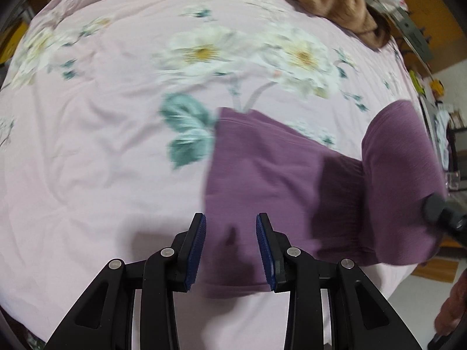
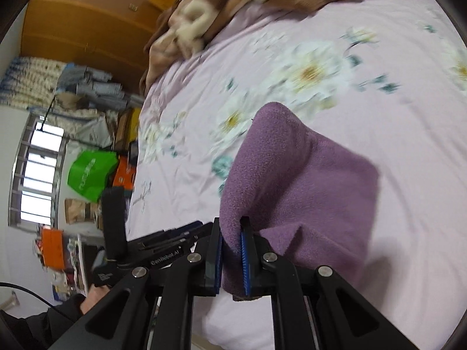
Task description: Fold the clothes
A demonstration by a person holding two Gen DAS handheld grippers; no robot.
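Lying across a pink floral bedsheet (image 1: 102,145), soft and wrinkled: purple fleece garment (image 1: 262,175), nubby-textured. Clamping a raised fold of it: right gripper (image 2: 231,255). Hovering with jaws wide over its edge: left gripper (image 1: 230,245). Reading partly "GenRobot" on a black gripper body (image 2: 165,258).

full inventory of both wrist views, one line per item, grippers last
garment: 1, purple, on the bed, one end lifted
bedsheet: 1, pink with white flowers, covering the bed
blanket: 1, brown and cream, bunched at the far end of the bed
bag: 1, green, beside the bed by the window
left gripper: black, blue pads, open over the garment's near edge
right gripper: black, blue pads, shut on the garment's fold
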